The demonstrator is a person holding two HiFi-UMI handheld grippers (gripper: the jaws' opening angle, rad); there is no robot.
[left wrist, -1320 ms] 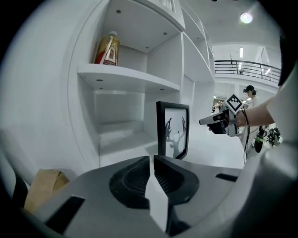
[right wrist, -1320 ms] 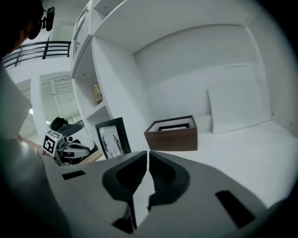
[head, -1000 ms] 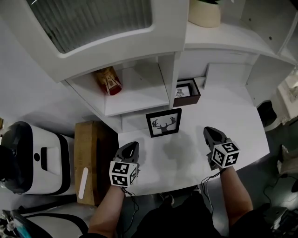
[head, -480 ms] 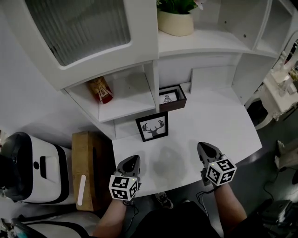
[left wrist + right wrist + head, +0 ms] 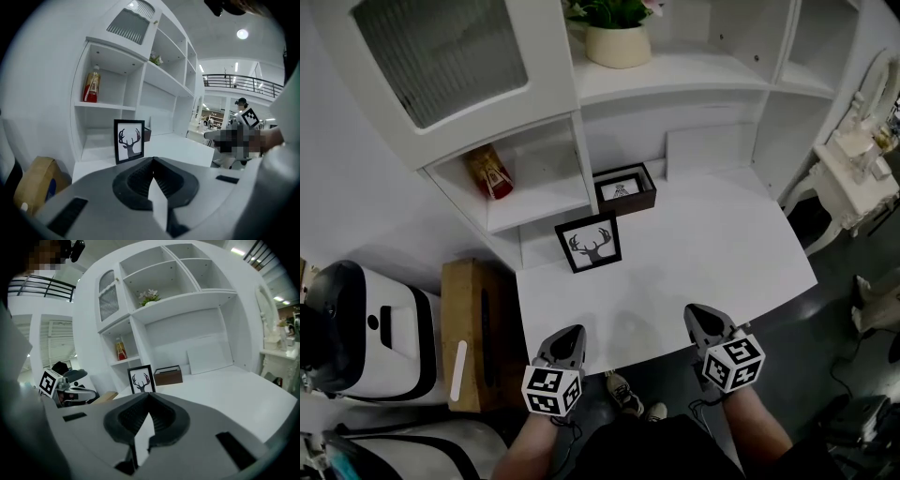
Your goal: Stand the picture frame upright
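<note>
Over the head view first: we see the picture frame standing upright at the back left of the worktop, just in front of the shelf unit. A brown box sits just behind it. Our left tool and right tool hover at the near edge, well apart from the frame.

Along the left gripper view, the left tool has its jaws pressed together on nothing. The frame faces us beyond them with its deer print the right way up, and a bottle stands on the shelf above.

Along the right gripper view, the right tool is likewise closed and empty. The frame stands beside the brown box.

We judge the standing step done. The next move calls for little: we should keep both tools clear of the frame so it is not knocked, and confirm that it rests steadily.
</note>
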